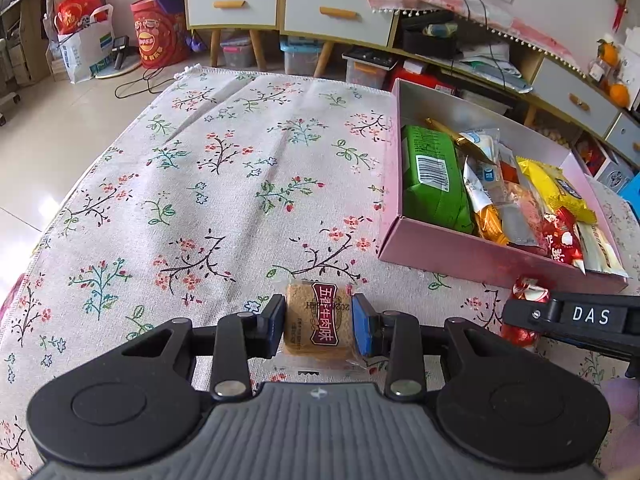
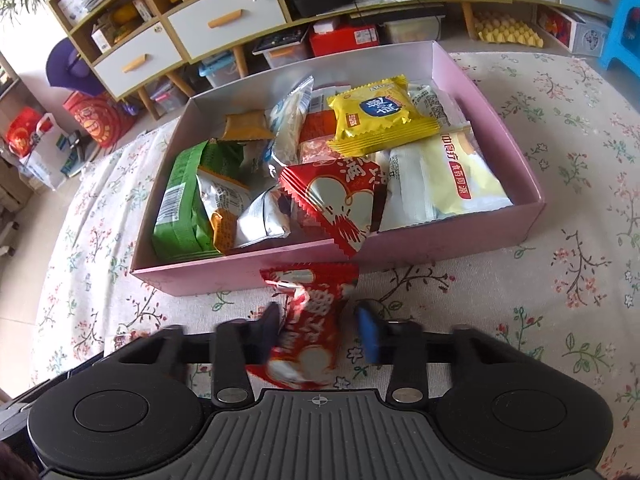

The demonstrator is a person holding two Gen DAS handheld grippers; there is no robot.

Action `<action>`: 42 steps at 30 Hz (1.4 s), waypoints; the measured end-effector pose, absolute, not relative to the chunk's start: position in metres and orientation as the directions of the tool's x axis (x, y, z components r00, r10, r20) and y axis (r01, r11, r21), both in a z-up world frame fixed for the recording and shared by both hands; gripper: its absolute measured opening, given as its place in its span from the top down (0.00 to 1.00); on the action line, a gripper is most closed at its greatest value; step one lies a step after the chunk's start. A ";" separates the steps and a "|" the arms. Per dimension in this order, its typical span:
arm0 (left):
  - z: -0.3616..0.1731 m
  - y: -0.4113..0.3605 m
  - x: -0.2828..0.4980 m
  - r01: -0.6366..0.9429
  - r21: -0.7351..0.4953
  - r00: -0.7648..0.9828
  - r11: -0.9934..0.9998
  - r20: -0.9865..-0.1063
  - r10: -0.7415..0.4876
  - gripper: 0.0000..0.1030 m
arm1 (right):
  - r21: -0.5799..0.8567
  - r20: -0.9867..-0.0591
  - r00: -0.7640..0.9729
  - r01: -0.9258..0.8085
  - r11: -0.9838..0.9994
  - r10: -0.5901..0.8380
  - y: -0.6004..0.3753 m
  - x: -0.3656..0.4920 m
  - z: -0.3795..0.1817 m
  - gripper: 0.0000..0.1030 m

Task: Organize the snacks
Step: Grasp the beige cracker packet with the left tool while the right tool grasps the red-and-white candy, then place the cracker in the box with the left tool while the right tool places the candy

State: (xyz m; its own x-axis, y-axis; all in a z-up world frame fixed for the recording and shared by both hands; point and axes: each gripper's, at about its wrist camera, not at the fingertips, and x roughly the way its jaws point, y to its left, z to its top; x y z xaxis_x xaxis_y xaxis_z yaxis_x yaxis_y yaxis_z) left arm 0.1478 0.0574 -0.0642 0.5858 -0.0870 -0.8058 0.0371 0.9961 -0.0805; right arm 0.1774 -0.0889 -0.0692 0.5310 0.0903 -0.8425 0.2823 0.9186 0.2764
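Observation:
My left gripper (image 1: 319,322) is shut on a clear-wrapped brown cracker packet (image 1: 316,322) with a dark red label, low over the floral tablecloth (image 1: 224,184). My right gripper (image 2: 320,326) stands around a red and white snack packet (image 2: 308,320) just in front of the pink box (image 2: 460,236); its left finger touches the packet, the right blue pad (image 2: 368,334) stands apart from it. The right gripper also shows in the left wrist view (image 1: 524,312) with the red packet (image 1: 528,292). The pink box (image 1: 480,252) holds several snack packets, green, yellow, red and white.
A red packet (image 2: 340,200) hangs over the box's near wall. Behind the table stand white-drawer cabinets (image 1: 280,4), storage bins and bags on the floor. A blue stool (image 2: 624,28) is at the far right. The cloth left of the box is bare.

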 end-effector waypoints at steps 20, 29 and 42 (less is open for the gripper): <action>-0.055 0.048 0.143 0.076 -0.093 0.590 0.993 -0.799 -0.120 0.68 | 0.322 -0.844 0.519 0.287 0.902 0.136 -0.122 0.161 -0.051 0.76; -0.046 0.043 0.139 0.099 -0.111 0.601 0.989 -0.786 -0.148 0.69 | 0.350 -0.832 0.538 0.323 0.879 0.133 -0.154 0.147 -0.037 0.76; -0.029 0.026 0.135 0.150 -0.145 0.645 0.978 -0.735 -0.208 0.69 | 0.390 -0.787 0.609 0.365 0.845 0.100 -0.212 0.129 -0.019 0.76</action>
